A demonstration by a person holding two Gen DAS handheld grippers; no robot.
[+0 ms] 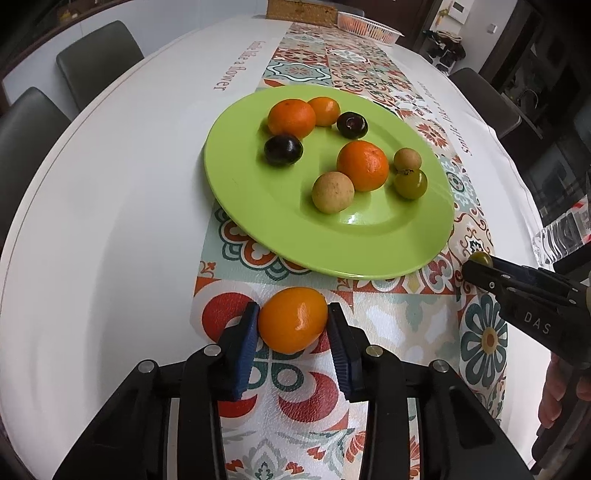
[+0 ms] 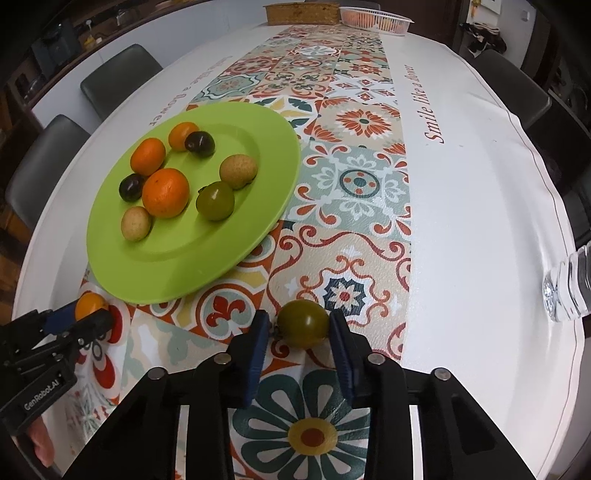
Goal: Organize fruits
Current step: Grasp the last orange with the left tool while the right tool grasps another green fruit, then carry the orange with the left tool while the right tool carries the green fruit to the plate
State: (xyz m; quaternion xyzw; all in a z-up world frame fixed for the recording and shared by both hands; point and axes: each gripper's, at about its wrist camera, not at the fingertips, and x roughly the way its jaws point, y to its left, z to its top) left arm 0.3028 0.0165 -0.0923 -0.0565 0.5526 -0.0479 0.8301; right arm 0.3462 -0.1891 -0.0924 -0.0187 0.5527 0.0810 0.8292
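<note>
A plate (image 1: pixel 258 221) sits on the runner (image 2: pixel 351 206) along the middle of the worktop (image 2: pixel 480 221), holding eight fruits. Nearer the viewer, off the plate, the left tongs (image 1: pixel 291 319) and right tongs (image 2: pixel 299 326) each flank one fruit. A basket (image 2: pixel 376 18) stands at the far end.

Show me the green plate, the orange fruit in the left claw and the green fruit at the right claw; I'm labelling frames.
green plate (image 1: pixel 258 221), left wrist view, bare front rim
orange fruit (image 1: pixel 291 319), left wrist view, its middle
green fruit (image 2: pixel 303 323), right wrist view, its middle
</note>
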